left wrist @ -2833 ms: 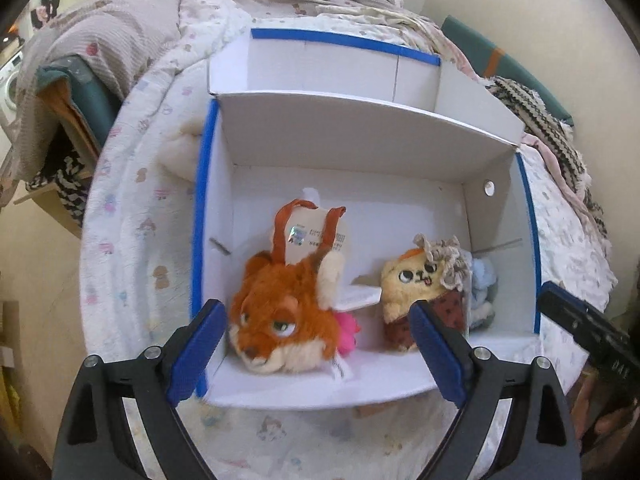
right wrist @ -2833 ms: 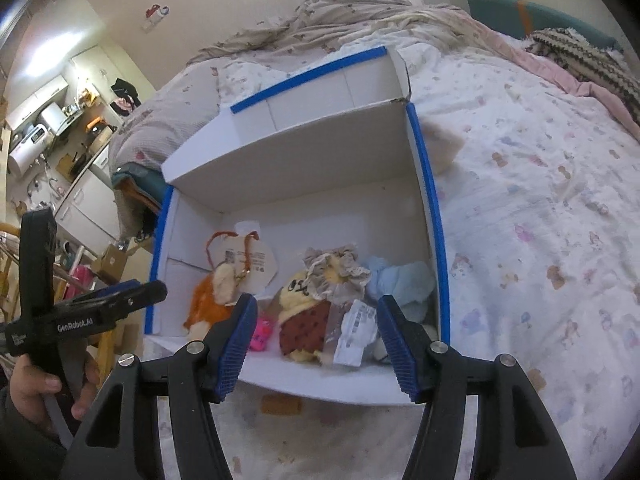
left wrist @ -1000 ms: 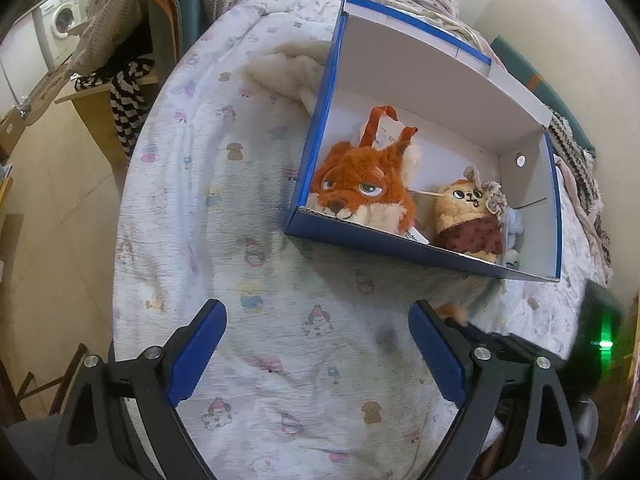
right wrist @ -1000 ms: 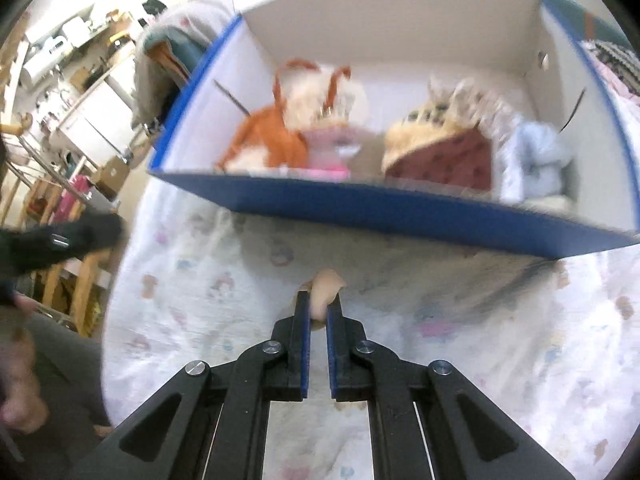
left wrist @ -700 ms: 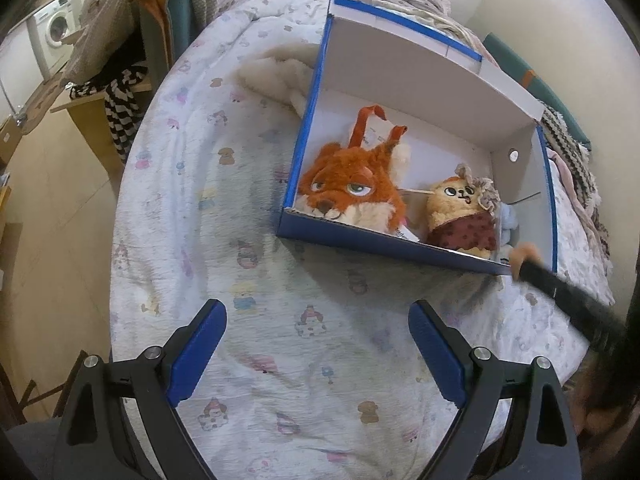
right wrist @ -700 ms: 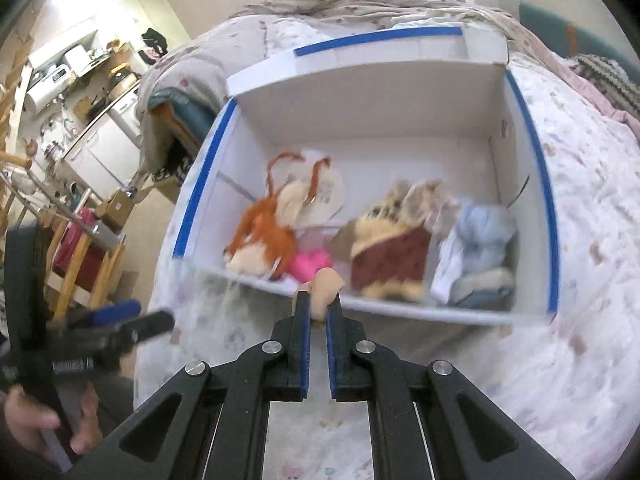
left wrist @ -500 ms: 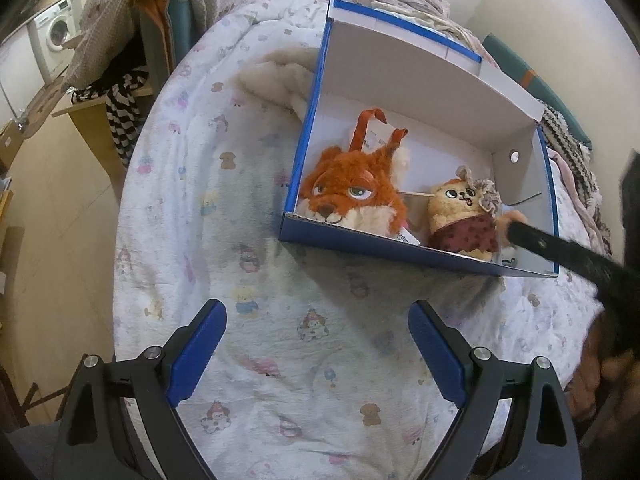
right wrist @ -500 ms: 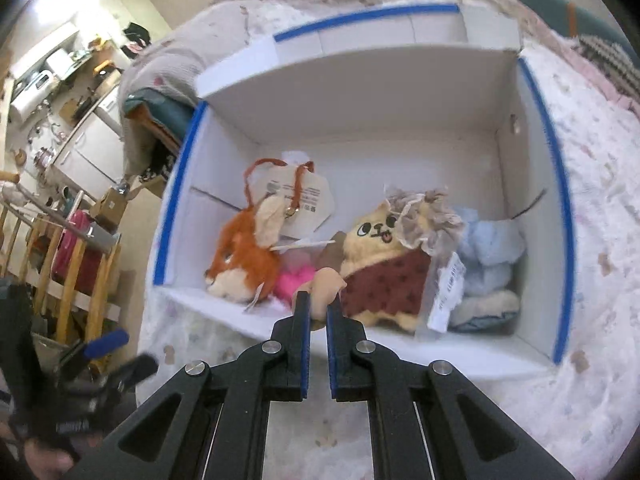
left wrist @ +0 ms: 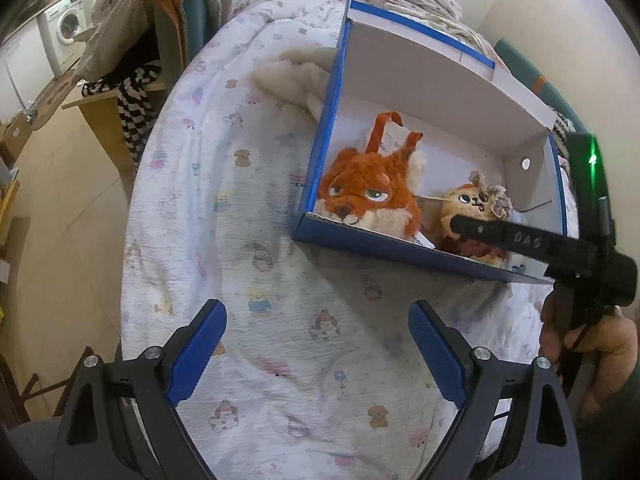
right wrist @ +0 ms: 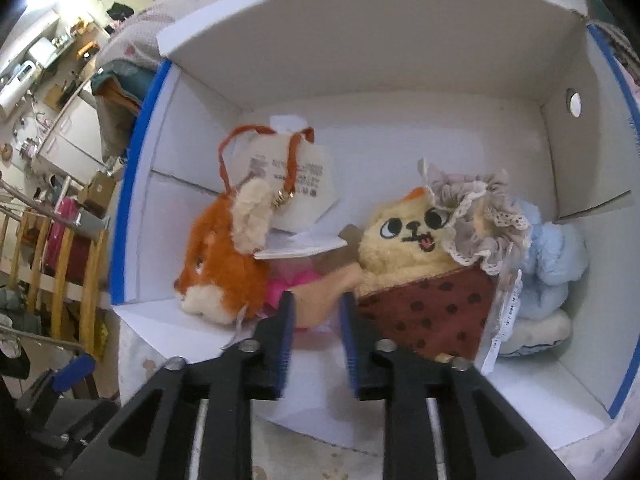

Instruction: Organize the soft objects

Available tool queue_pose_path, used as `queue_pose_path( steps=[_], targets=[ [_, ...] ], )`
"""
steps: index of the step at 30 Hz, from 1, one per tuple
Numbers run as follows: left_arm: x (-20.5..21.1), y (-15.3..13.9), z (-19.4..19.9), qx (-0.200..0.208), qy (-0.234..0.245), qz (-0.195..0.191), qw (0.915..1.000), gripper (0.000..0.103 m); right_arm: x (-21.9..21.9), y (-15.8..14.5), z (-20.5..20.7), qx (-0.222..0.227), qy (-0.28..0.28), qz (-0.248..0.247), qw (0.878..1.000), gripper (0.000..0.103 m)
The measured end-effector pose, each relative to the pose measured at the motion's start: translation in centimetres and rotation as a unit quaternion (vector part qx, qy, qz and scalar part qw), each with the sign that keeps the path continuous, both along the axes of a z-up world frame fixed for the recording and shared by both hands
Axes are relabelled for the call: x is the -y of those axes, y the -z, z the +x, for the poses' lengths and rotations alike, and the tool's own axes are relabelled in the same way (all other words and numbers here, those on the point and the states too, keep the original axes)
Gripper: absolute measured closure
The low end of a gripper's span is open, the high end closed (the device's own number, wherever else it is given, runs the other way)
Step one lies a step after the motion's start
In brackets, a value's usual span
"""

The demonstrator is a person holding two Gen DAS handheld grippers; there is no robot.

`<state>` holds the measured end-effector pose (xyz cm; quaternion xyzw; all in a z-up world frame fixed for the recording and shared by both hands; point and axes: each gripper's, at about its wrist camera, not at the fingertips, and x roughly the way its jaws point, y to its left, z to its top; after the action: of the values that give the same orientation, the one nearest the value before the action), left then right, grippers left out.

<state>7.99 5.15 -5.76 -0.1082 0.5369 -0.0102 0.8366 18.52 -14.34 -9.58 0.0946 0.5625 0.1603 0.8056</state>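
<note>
Right gripper (right wrist: 316, 312) is inside the box (right wrist: 400, 60), jaws partly apart around a small peach plush bit (right wrist: 320, 284) lying between the fuzzy fox (right wrist: 224, 264) and the yellow cat (right wrist: 420, 256). Left gripper (left wrist: 316, 348) hangs spread wide and empty over the crinkly printed bed sheet (left wrist: 240, 240).

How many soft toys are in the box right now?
At least 5: orange fox left, pink one beside it, peach piece at the right gripper, yellow cat centre, blue plush right. More may be hidden.
</note>
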Motion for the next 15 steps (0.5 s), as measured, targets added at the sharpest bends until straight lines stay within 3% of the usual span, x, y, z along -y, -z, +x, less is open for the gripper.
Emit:
queue_pose_path(
  steps=[1, 2, 3, 8, 13, 15],
  targets=[
    [0.1, 0.0, 0.0, 0.0, 0.002, 0.002, 1.0, 0.012, 0.2, -0.4, -0.3, 0.008, 0.001, 0.007, 1.0, 0.065],
    [0.1, 0.0, -0.1, 0.0, 0.003, 0.003, 1.0, 0.012, 0.3, -0.8, -0.5, 0.014, 0.003, 0.01, 1.0, 0.046],
    [0.2, 0.1, -0.1, 0.0, 0.004, 0.004, 1.0, 0.012, 0.5, -1.4, -0.8, 0.022, 0.006, 0.011, 1.0, 0.034],
    [0.3, 0.0, -0.1, 0.006, 0.006, 0.004, 1.0, 0.012, 2.0, -4.0, -2.6, 0.058, 0.014, 0.021, 0.998, 0.033],
    [1.0, -0.7, -0.8, 0.03, 0.013, 0.013, 0.9994, 0.012, 3.9, -7.1, -6.4, 0.121, 0.025, -0.001, 0.992, 0.018],
    [1.4, -1.6, -1.3, 0.052, 0.02, 0.013, 0.9984, 0.012, 4.5, -8.6, -7.9, 0.152, 0.03, -0.009, 0.988, 0.006]
  ],
)
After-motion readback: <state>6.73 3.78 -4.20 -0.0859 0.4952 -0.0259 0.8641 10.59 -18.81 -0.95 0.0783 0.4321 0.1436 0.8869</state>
